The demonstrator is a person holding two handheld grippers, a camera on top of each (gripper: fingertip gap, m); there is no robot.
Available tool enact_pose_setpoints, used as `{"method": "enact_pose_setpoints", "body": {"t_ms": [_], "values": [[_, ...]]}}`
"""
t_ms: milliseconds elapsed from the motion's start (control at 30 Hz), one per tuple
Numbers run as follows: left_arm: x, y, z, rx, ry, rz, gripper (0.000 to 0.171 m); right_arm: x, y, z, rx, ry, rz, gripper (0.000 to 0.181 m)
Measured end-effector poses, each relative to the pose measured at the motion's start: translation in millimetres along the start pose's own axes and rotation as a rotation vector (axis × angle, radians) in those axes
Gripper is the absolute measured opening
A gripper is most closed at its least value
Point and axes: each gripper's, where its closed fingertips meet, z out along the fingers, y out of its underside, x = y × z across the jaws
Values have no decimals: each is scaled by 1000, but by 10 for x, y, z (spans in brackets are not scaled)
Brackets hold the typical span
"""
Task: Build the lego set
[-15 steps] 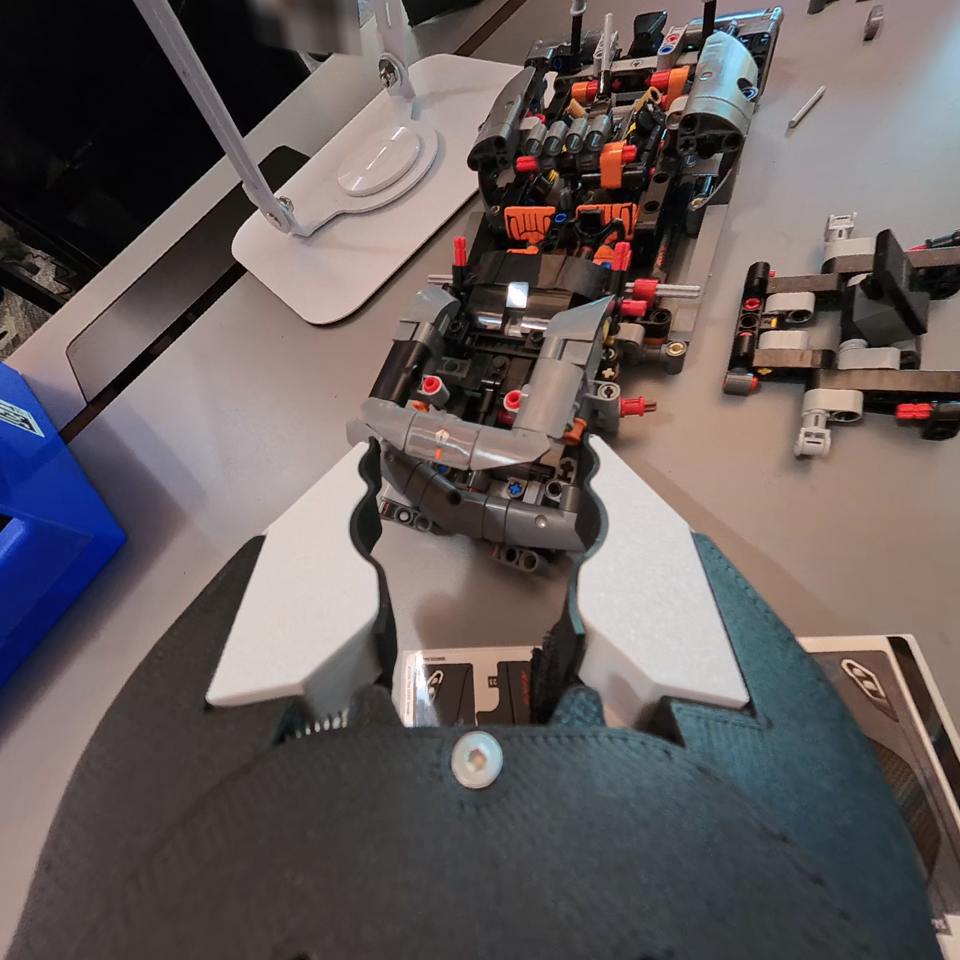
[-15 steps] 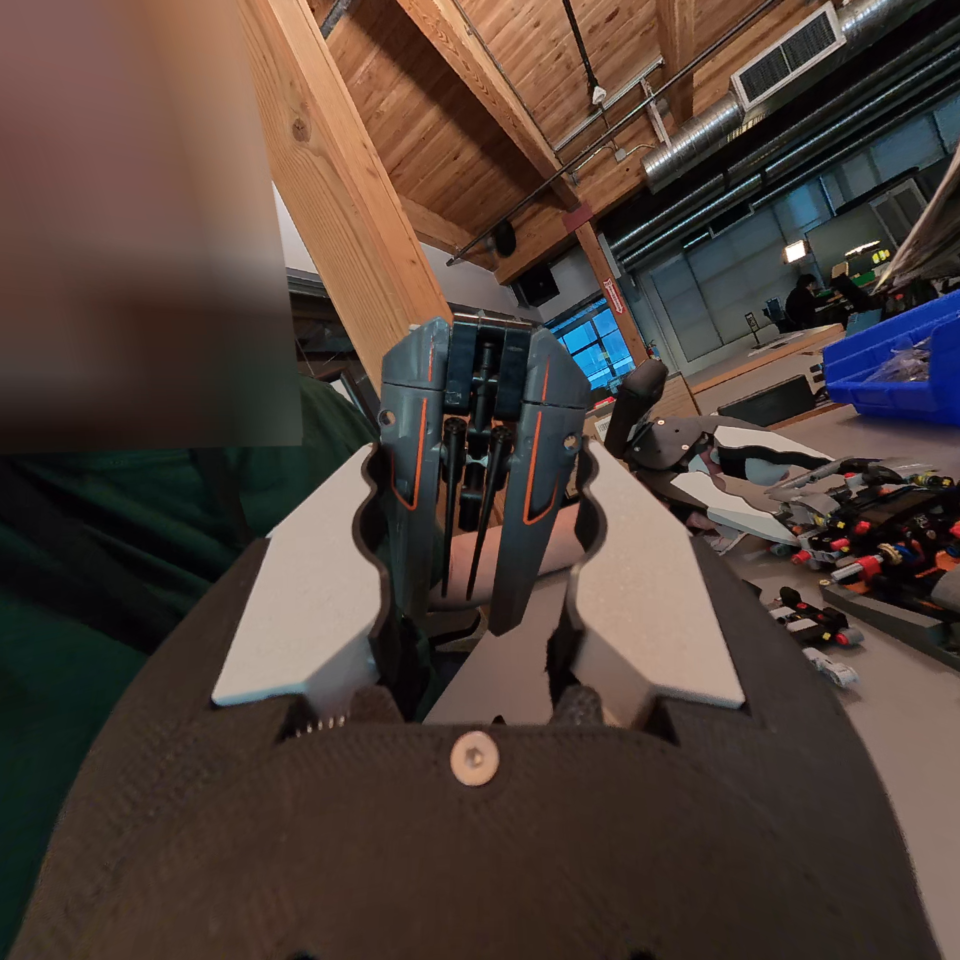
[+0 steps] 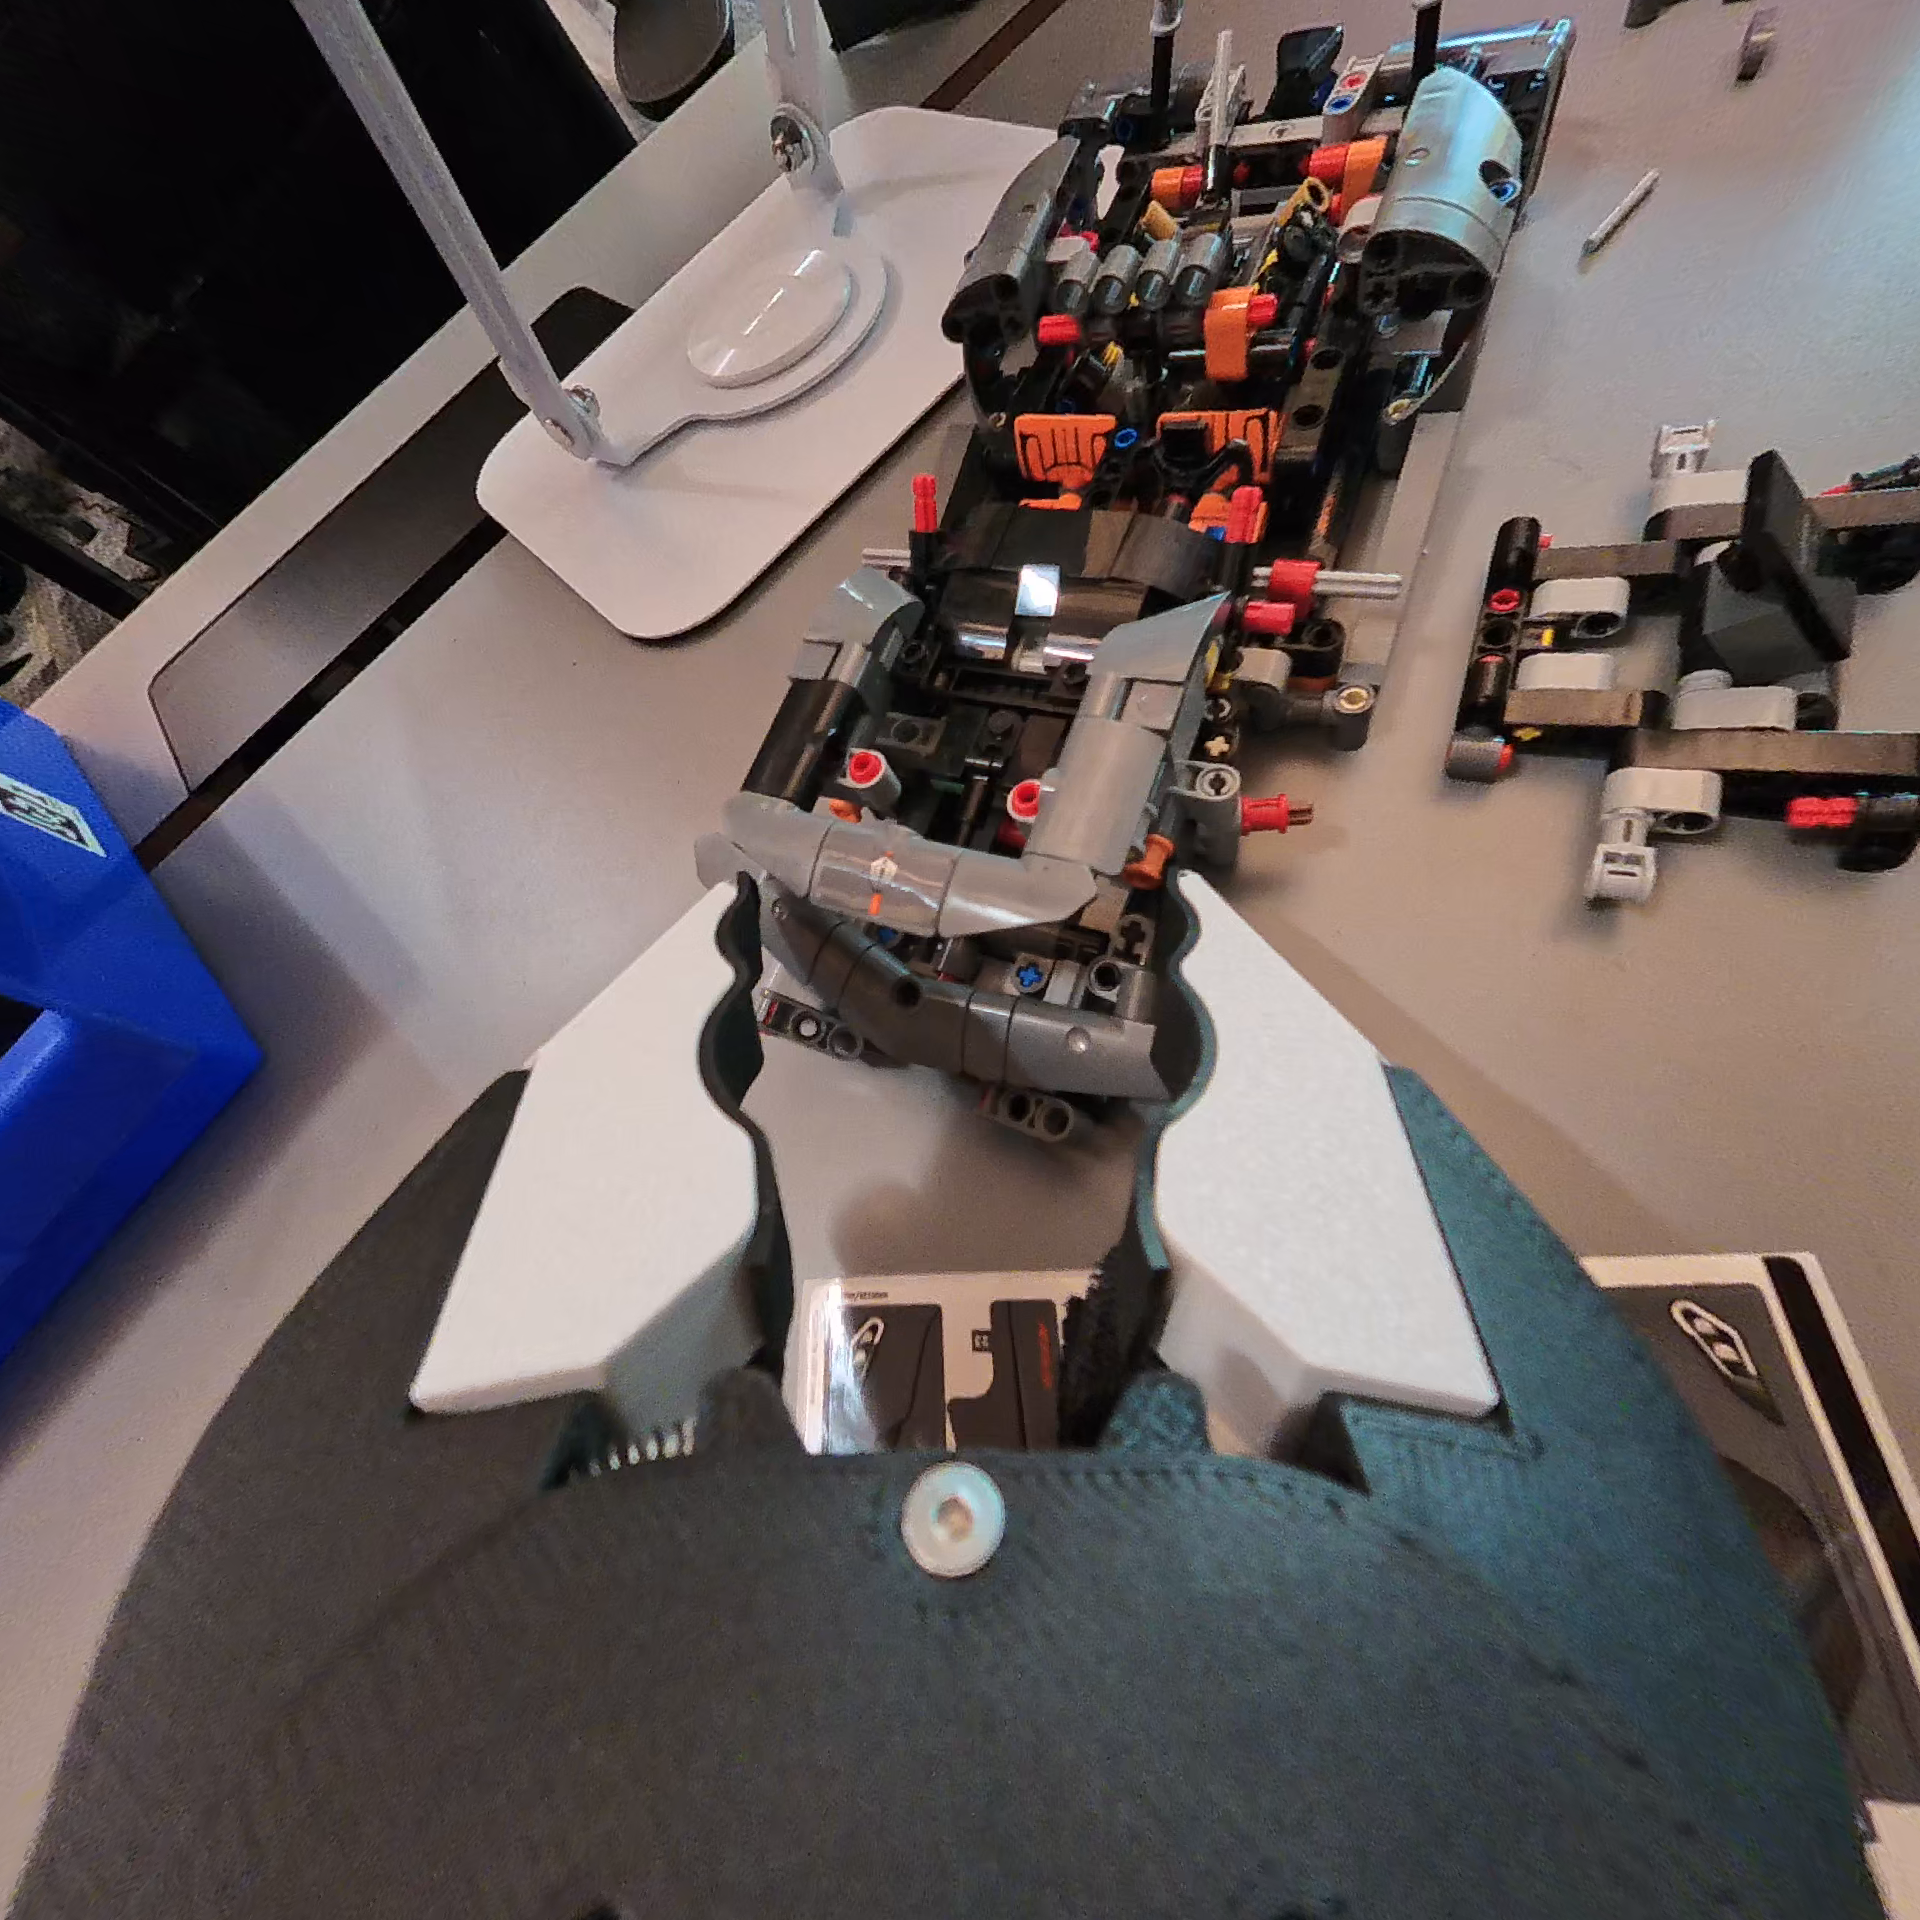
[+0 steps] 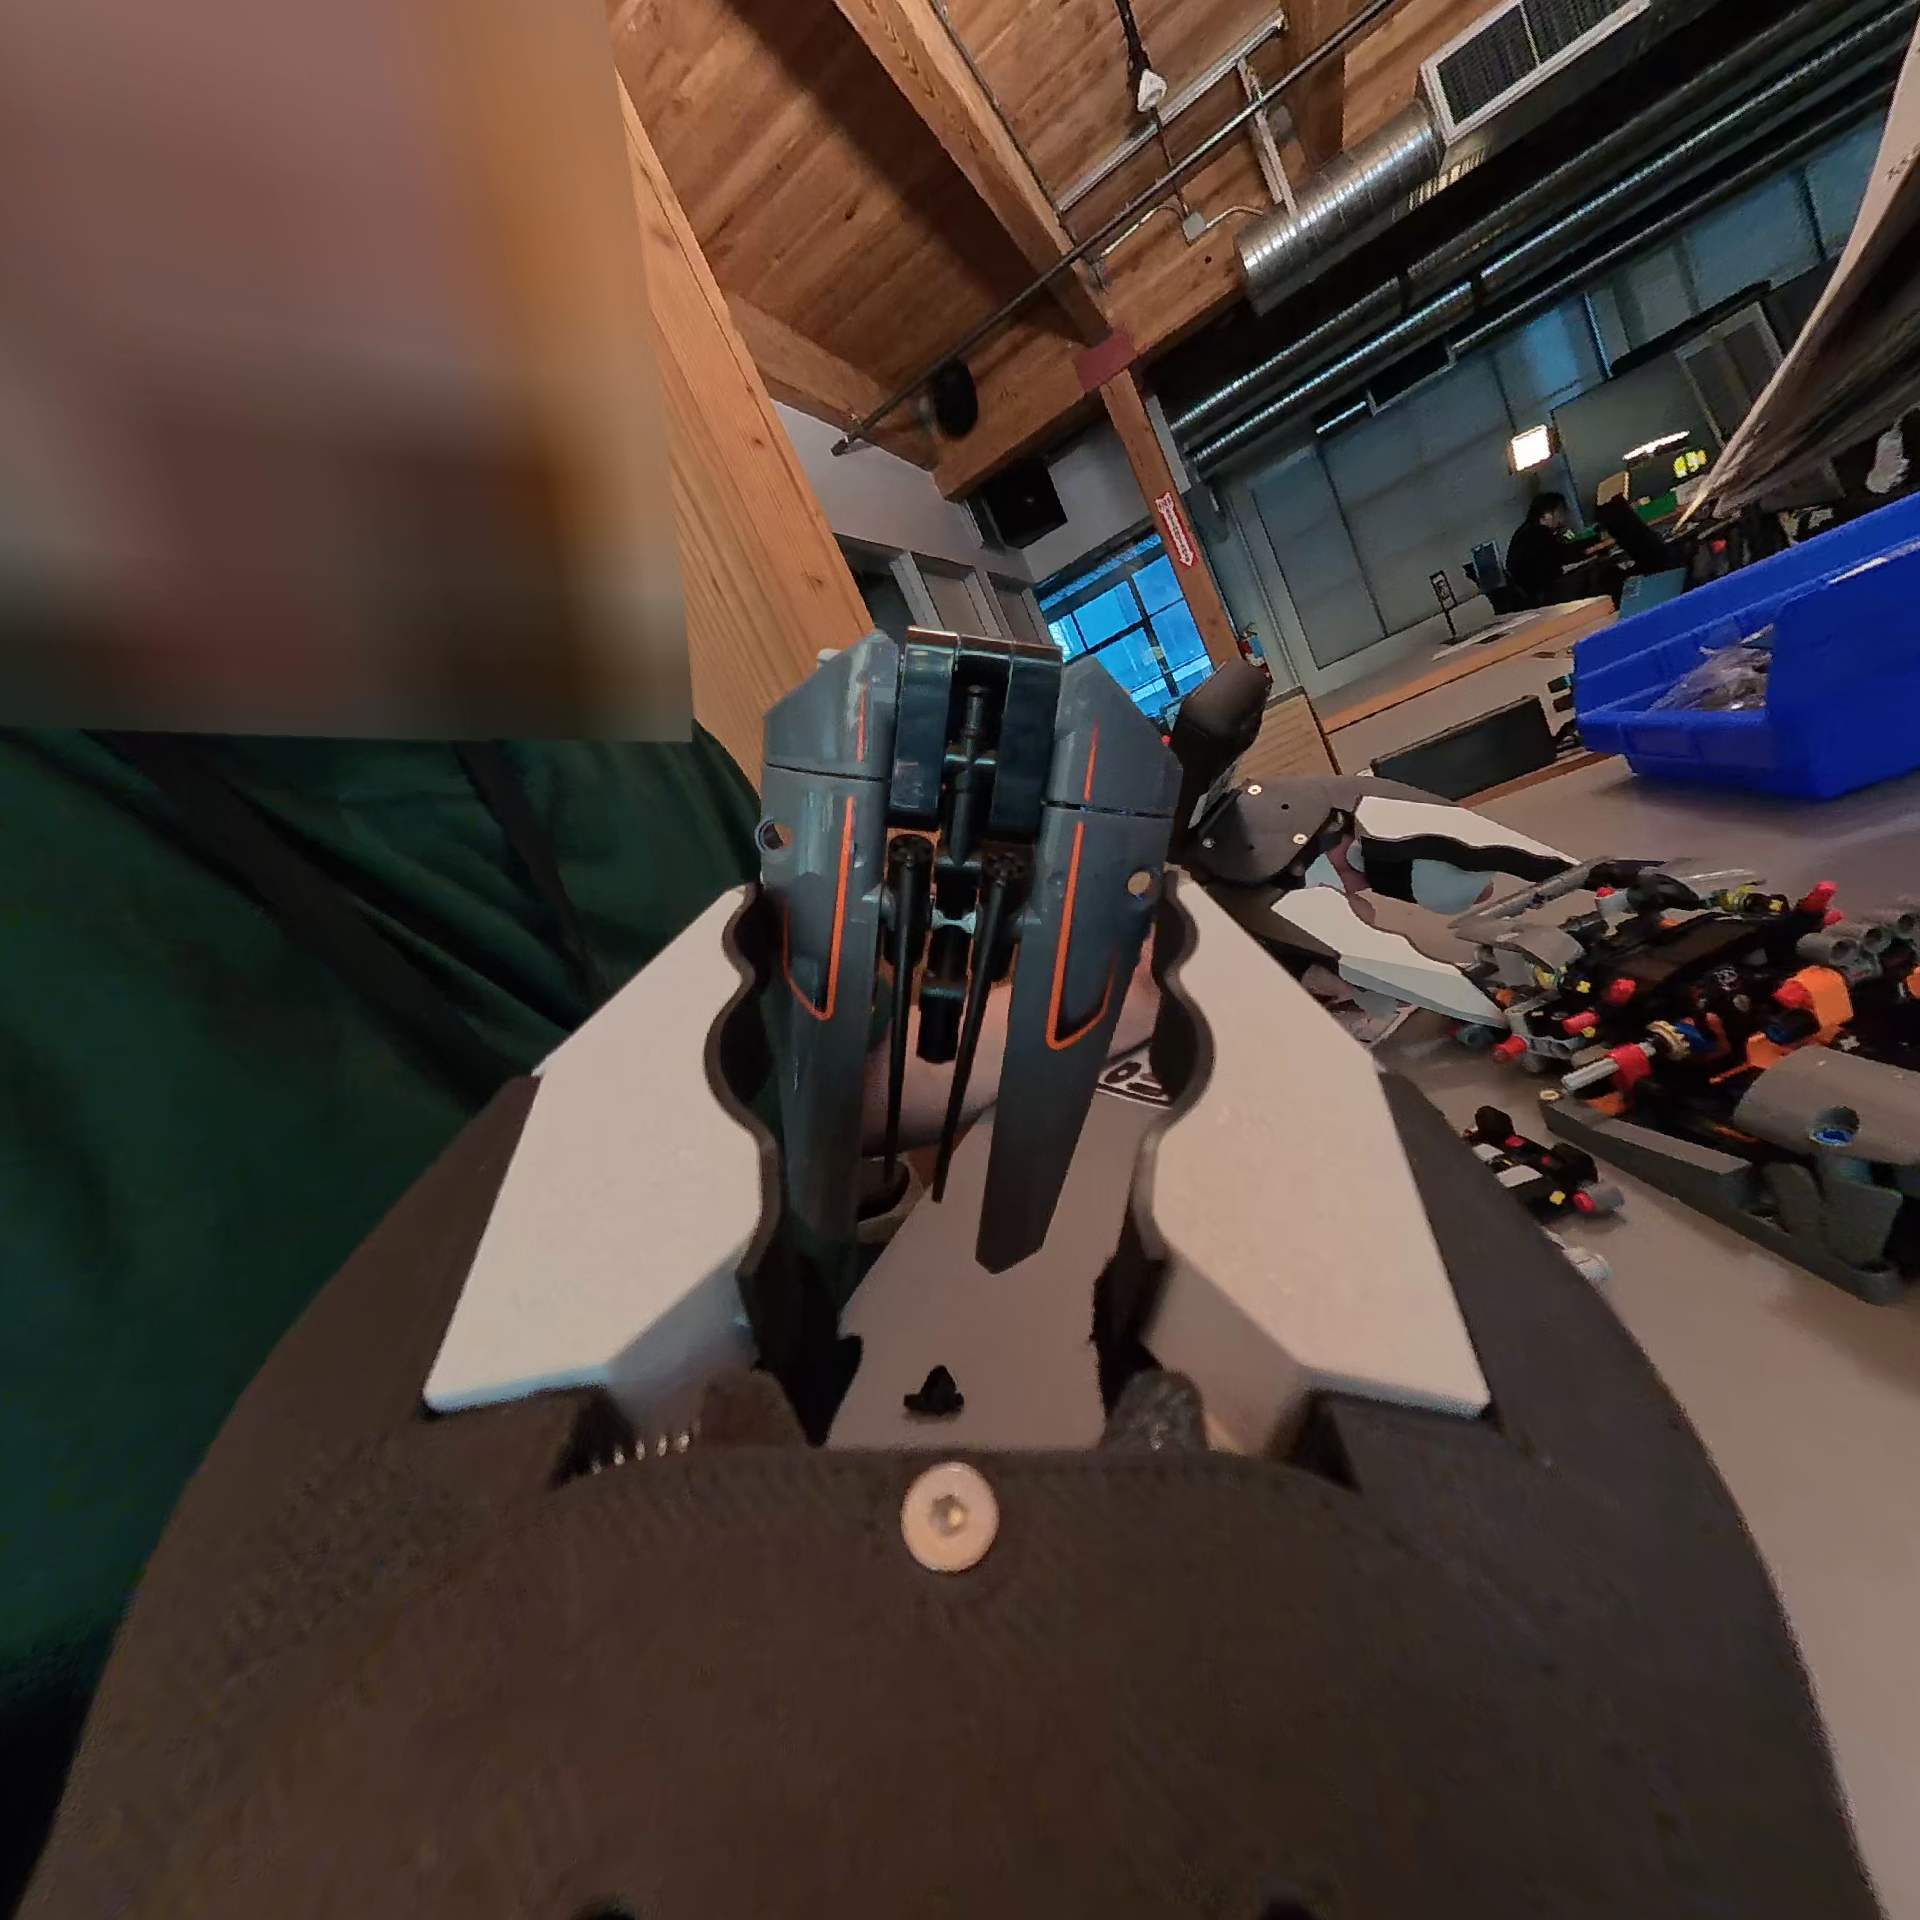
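the left tool point(image 3: 956, 997) holds the front end of the lego car point(image 3: 1174, 499) so it sits steady on the counter point(image 3: 468, 831), while the right tool point(image 4: 961, 997) grips the grey hood piece point(image 4: 961, 904) up in the air, probably ready to go on.

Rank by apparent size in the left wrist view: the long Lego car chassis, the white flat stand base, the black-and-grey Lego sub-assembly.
1. Long Lego car chassis
2. White flat stand base
3. Black-and-grey Lego sub-assembly, partly cut off at the frame edge.
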Motion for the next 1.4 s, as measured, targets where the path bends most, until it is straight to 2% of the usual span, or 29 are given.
{"method": "enact_pose_setpoints", "body": {"t_ms": [667,1400], "values": [[-55,23,-41,0,-27,-25,82,62,21,-49,-12,33,-11,72],[-50,25,-47,1,-17,-32,82,59,27,-38,-22,38,-16,72]]}}
